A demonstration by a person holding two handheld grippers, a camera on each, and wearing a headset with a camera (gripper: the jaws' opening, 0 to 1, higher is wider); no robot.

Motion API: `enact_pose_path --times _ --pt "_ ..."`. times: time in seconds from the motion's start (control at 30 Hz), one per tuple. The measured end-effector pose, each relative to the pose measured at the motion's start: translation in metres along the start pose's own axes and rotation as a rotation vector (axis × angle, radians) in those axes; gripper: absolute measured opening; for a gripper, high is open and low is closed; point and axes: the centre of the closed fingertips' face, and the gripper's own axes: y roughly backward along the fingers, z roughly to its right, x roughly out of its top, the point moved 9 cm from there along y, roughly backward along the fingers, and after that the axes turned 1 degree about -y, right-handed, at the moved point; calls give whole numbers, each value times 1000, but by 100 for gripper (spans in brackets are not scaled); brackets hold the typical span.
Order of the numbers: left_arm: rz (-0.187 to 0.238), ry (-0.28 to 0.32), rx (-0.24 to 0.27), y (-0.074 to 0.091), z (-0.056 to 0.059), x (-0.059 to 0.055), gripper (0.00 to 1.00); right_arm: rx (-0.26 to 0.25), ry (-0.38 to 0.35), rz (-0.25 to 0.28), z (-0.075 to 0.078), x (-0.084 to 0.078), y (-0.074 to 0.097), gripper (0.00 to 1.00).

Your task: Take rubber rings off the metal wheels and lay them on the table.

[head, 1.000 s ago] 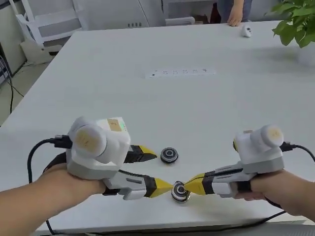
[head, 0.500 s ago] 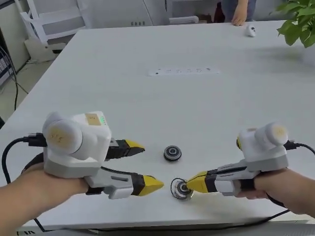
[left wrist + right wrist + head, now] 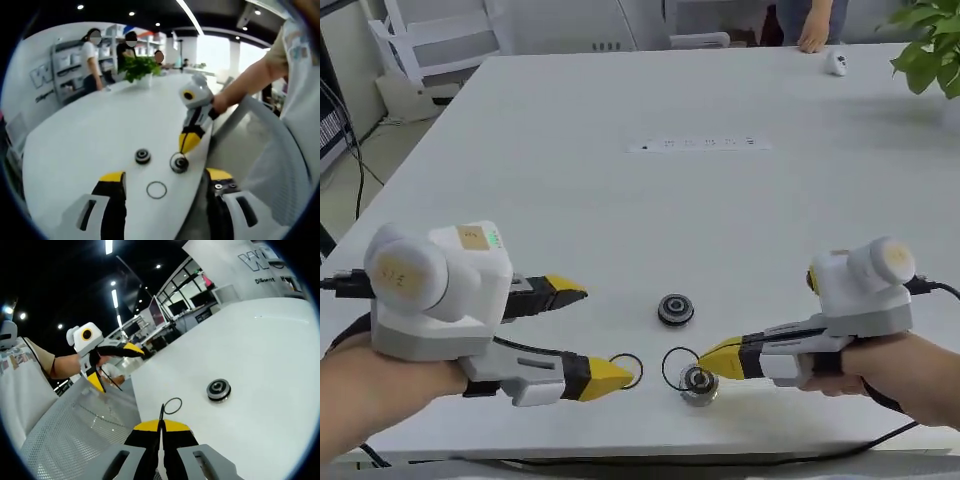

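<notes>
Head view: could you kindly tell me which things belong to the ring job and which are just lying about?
Job: near wheel; far wheel; loose ring; held ring in right gripper.
Lying about: power strip; plant; small white object.

**White, yellow and black on a pale table**

The table (image 3: 720, 220) is a plain pale grey-white. The left gripper (image 3: 600, 332) and the right gripper (image 3: 705, 360) have white bodies and black jaws tipped in yellow. The rubber rings (image 3: 147, 190) are thin and black. One wheel (image 3: 675, 309) is dark-rimmed with a silver centre, and the other wheel (image 3: 699, 385) is bare silver. The plant (image 3: 930, 50) is green.
</notes>
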Motion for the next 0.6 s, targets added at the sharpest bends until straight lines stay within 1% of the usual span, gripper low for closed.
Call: enact_pose_path --times 0.17,0.27,0.37,0.5,0.6 --pt "-1 11 13 6 -1 -3 68 10 11 -1 -4 11 -7 0" --pt "3 15 29 11 -3 -4 70 19 22 -5 -5 19 -14 0" --pt "10 25 41 16 -5 -6 71 28 29 -10 -5 23 -21 0" --pt "10 33 53 21 -6 -9 71 35 40 -25 -2 27 -31 0" --pt "11 40 62 26 -7 -12 71 36 40 -29 -4 29 -38 0"
